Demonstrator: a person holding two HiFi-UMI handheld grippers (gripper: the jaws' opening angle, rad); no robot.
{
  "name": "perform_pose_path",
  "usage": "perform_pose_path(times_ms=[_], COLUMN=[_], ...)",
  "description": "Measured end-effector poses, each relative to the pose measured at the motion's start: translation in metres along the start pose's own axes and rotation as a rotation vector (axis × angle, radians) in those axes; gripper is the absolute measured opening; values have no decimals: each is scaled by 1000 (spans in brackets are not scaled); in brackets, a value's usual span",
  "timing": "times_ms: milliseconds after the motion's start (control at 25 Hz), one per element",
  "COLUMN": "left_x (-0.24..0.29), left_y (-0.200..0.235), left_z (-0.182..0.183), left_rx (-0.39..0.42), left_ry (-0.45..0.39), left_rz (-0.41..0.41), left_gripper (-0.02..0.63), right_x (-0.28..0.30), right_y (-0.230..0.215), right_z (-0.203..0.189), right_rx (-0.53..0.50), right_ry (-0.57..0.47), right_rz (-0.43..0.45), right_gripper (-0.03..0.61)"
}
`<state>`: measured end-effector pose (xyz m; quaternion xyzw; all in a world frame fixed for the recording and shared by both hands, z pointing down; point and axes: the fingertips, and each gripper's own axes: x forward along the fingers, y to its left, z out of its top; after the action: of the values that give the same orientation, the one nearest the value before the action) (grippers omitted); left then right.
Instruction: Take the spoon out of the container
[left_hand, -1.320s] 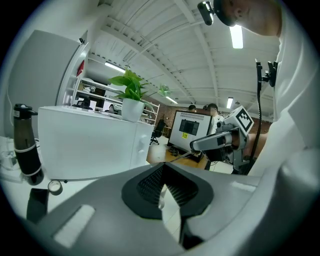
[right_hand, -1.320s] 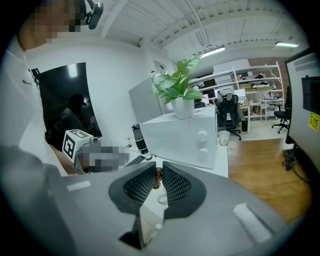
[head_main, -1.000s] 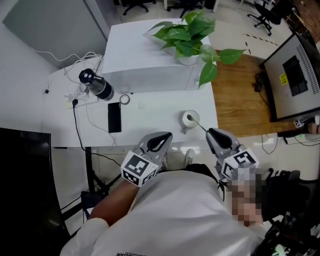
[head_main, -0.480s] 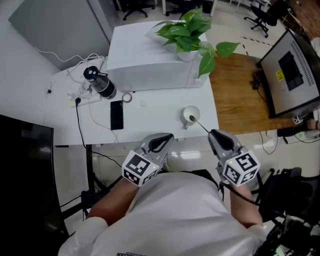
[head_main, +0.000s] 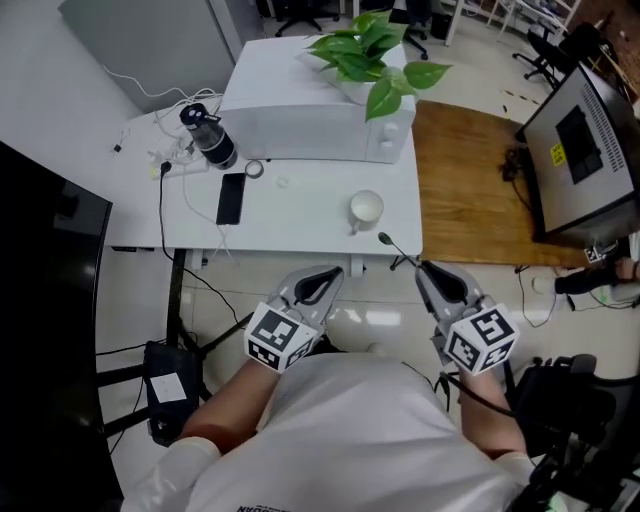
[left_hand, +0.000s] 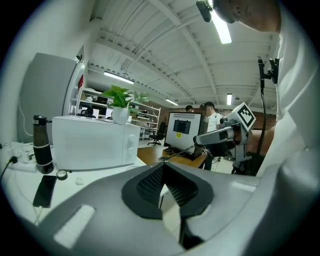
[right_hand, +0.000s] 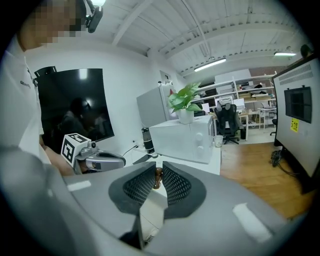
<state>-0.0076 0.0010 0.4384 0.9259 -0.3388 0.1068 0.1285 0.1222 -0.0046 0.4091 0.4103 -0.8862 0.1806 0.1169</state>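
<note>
Your right gripper (head_main: 428, 272) has drawn the spoon (head_main: 392, 247) clear of the cup (head_main: 366, 208). Keep pinching its handle level. Leave the left gripper (head_main: 320, 283) pressed together, empty.

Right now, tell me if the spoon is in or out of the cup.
Out. The right gripper clamps the spoon, which is clear of the white cup on the table.

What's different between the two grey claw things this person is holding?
The right gripper has its fingers shut on a spoon, lifted clear of the white cup; the left gripper has its fingers shut on nothing. The left gripper sits before the table's front edge, the right gripper off its right corner. Both are grey and alike in shape.
</note>
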Motion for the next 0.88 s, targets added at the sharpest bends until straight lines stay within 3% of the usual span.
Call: perform_pose_path(times_ms=[360,600,880], left_x=[-20,-30,-35], left_y=[-75,-93,-92], left_z=[-17,-30,-28], left_rx=[-33,-28,-89], left_ry=[-21,-6,-5], left_rz=[90,138,86], left_gripper=[4,5,3], right_x=[-70,-90,-91], right_y=[0,6,14], right_z=[-27,-39,-40], right_rx=[7,-5,15], right_ry=[-16,-12,-17], right_rz=[47,84,51], right_gripper=[49,49,49])
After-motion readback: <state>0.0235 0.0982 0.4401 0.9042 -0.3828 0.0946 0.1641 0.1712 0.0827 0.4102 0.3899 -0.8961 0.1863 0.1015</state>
